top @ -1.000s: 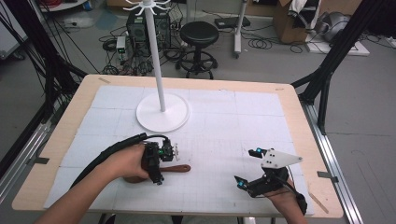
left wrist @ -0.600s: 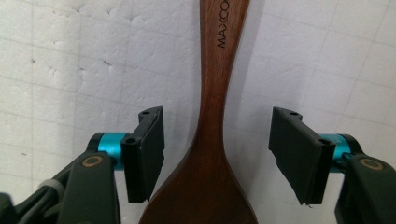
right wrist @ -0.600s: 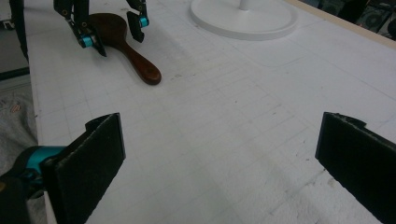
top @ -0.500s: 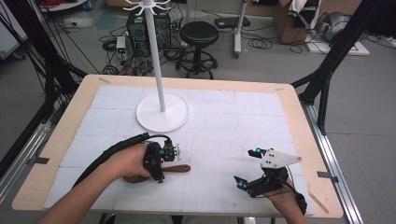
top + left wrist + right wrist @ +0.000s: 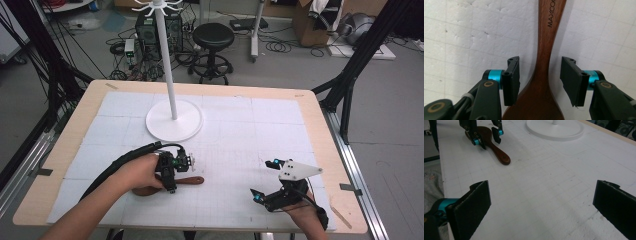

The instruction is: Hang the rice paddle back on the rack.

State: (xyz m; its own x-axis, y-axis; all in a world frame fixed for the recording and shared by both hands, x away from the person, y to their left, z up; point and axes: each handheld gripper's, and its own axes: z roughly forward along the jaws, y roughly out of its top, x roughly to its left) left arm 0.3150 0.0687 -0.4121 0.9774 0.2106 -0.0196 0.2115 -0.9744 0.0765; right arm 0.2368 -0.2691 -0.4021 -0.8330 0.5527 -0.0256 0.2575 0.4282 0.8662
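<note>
- While the left gripper (image 5: 539, 80) hangs over the wooden spoon (image 5: 541, 82), its jaws stand apart with one on each side of the neck, where the bowl narrows into the handle; neither pad appears to touch the wood.
- The spoon lies flat on the white gridded mat (image 5: 240, 130) at the near left of the table (image 5: 320, 115), handle pointing toward the table's middle. In the high view the hand (image 5: 142, 172) covers the bowl end, and the handle tip pokes out past the gripper.
- The right gripper (image 5: 541, 207) is held low at the near right, jaws spread wide over bare mat and holding nothing.
- A white stand (image 5: 173, 117) with a round base, a thin pole and hooks at the top sits toward the far left-centre of the mat, well apart from the spoon.
- Handling, as a judgement — the spoon looks like solid dark wood, so stiff, light and not fragile. The finish seems smooth, so a grip may slip a little if the pads close on a curved edge.
- Where to take hold: the neck between the jaws is a fair spot, narrow enough to fit. The wider bowl end probably carries more of the weight, so a hold there, near the bowl, should tip less than one far out on the handle.
- Risk, as a judgement — the spoon lies flat, and the pads must reach low enough to catch its thin edges.
</note>
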